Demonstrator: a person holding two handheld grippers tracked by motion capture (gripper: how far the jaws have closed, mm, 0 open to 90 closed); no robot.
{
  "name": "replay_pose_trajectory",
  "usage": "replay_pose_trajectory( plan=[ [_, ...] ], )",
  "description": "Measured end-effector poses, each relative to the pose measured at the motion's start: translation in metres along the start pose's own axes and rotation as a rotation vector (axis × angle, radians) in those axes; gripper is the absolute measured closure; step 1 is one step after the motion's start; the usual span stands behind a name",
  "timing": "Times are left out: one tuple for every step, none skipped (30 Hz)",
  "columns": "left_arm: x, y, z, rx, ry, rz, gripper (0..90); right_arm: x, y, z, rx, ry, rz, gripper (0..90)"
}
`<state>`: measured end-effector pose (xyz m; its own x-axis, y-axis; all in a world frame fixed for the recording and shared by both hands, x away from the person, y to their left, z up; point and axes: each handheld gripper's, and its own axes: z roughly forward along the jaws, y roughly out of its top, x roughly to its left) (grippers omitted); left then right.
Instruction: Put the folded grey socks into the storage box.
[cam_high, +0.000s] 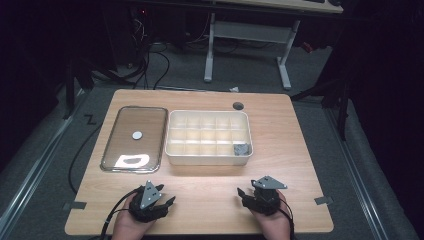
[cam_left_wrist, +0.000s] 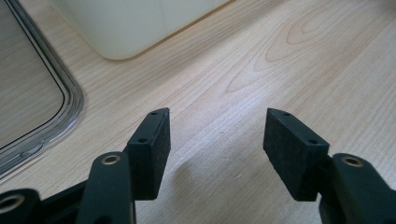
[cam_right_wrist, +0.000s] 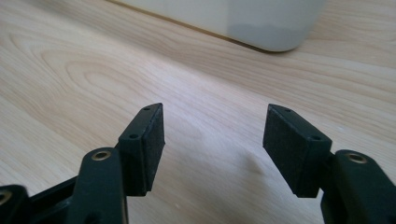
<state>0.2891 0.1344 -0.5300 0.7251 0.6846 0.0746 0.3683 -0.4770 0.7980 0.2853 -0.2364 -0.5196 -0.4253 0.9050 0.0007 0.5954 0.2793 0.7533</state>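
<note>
Left claw: The left claw (cam_high: 167, 199) is sitting low over the counter (cam_high: 210, 192), on the near side of the white box. Its jaws are standing wide apart and are holding nothing. In the left gripper view (cam_left_wrist: 215, 140), bare wood is showing between the jaws.

Right claw: The right claw (cam_high: 242, 193) is also resting on the near side of the white box, toward the box's right end. Its jaws are standing apart too, with nothing between them. In the right gripper view (cam_right_wrist: 214, 135), wood grain is showing between the jaws.

Hands: A person's hands are holding both claws at the near edge of the counter.

White box: The white box (cam_high: 209, 157) is lying near the middle of the counter. It is split into many little rooms.

Grey thing: A small grey thing (cam_high: 241, 148) is lying in the near right corner room of the white box.

Clear lid: A clear lid (cam_high: 111, 137) is lying flat just to the left of the white box. A small round white spot (cam_high: 137, 134) is showing on its middle.

Dark hole: A dark round hole (cam_high: 238, 105) is sitting just behind the white box.
</note>
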Motion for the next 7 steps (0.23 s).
replay_pose_trajectory(
  plan=[
    [-0.0003, 0.0002, 0.0, 0.002, 0.001, 0.001, 42.0, -0.0014, -0.0018, -0.001, -0.002, -0.002, 0.017, 39.8],
    [-0.0003, 0.0006, -0.0001, 0.0, 0.0, 0.0, 42.0, -0.0033, -0.0028, -0.0008, 0.0, 0.007, 0.033, 39.7],
    [-0.0003, 0.0009, -0.0002, -0.002, 0.0, 0.0, 42.0, -0.0045, -0.0037, 0.0002, 0.001, 0.012, 0.046, 39.7],
    [-0.0004, 0.0009, -0.0004, -0.003, 0.001, 0.002, 42.0, -0.0045, -0.0037, 0.0002, 0.001, 0.012, 0.046, 39.7],
    [-0.0004, 0.0009, -0.0005, -0.003, 0.001, 0.003, 42.0, -0.0047, -0.0037, 0.0009, 0.006, 0.01, 0.039, 39.6],
    [-0.0001, 0.001, -0.0006, -0.003, 0.001, 0.002, 42.0, -0.0046, -0.0043, 0.0015, 0.007, 0.009, 0.043, 39.8],
    [0.0004, 0.0013, -0.0009, -0.002, -0.002, -0.002, 41.9, -0.0045, -0.0046, 0.002, 0.007, 0.01, 0.046, 39.9]
  ],
)
